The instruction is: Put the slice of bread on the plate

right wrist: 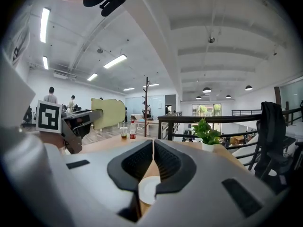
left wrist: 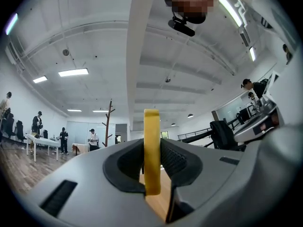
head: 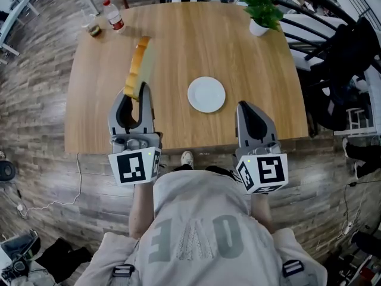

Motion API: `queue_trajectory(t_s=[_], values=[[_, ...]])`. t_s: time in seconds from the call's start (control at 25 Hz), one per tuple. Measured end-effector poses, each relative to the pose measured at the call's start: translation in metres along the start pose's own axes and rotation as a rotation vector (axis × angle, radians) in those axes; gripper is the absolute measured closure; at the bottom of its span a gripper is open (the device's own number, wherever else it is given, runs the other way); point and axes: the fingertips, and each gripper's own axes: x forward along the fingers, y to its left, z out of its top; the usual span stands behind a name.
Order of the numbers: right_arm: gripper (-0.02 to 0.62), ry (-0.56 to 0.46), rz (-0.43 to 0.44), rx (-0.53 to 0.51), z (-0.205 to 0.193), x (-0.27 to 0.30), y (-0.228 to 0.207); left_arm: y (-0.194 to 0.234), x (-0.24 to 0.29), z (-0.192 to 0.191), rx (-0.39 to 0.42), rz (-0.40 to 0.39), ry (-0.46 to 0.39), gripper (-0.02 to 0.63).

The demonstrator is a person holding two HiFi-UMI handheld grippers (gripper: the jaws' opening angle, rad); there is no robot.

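Left tongs (head: 137, 93) grip bread slice (head: 138, 61) over wooden table (head: 196, 40); plank floor (head: 36, 100)

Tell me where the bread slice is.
In the head view, the slice of bread is clamped on edge in the left gripper, above the table, left of the plate.

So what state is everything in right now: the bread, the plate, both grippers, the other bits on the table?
slice of bread: held on edge, not yet on the plate
left gripper: shut on the slice of bread
right gripper: shut, empty
plate: empty, flat on the table
bottle: upright
cup: upright
potted plant: upright
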Motion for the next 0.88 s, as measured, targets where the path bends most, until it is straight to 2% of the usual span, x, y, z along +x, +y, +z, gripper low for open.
queue_trajectory(t_s=[0.32, 0.64, 0.8, 0.88], values=[[0.572, -0.005, -0.069, -0.007, 0.015, 0.034, -0.041, 0.001, 0.045, -0.019, -0.004, -0.004, 0.031, 0.514], [0.572, -0.002, 0.034, -0.027, 0.019, 0.060, -0.045, -0.011, 0.062, -0.006, 0.013, 0.017, 0.013, 0.514], [0.572, -0.006, 0.051, -0.019, 0.022, 0.063, -0.044, -0.021, 0.069, -0.006, 0.000, 0.006, 0.026, 0.514], [0.572, -0.008, 0.044, -0.044, 0.022, 0.061, -0.049, -0.032, 0.074, -0.006, 0.040, -0.001, 0.031, 0.514]])
